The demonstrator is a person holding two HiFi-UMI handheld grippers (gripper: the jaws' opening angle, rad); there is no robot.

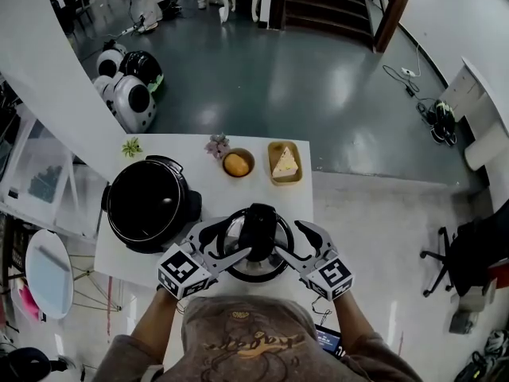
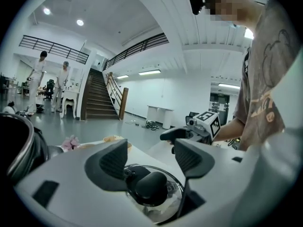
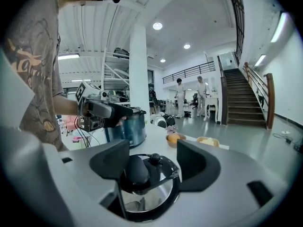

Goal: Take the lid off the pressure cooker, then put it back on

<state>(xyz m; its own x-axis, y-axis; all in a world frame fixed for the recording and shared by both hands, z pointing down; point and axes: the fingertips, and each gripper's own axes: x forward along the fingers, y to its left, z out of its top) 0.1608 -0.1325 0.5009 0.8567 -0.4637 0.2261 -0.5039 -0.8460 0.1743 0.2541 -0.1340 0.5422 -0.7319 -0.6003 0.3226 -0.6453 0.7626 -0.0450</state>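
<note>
Halfway there: the lid (image 1: 256, 245) is sitting on the worktop (image 1: 183, 146), off the pressure cooker (image 1: 151, 204). You're holding your left claw (image 1: 225, 241) and right claw (image 1: 293, 243) spread over it, pinching nothing. Refitting's left.

The left forearm (image 1: 153, 323) and right forearm (image 1: 355, 325) reach forward from the body, side by side. The left gripper (image 1: 227, 243) and right gripper (image 1: 296, 243) angle in toward each other, tips near, both tilted slightly downward. Each pair of jaws stands wide apart
</note>
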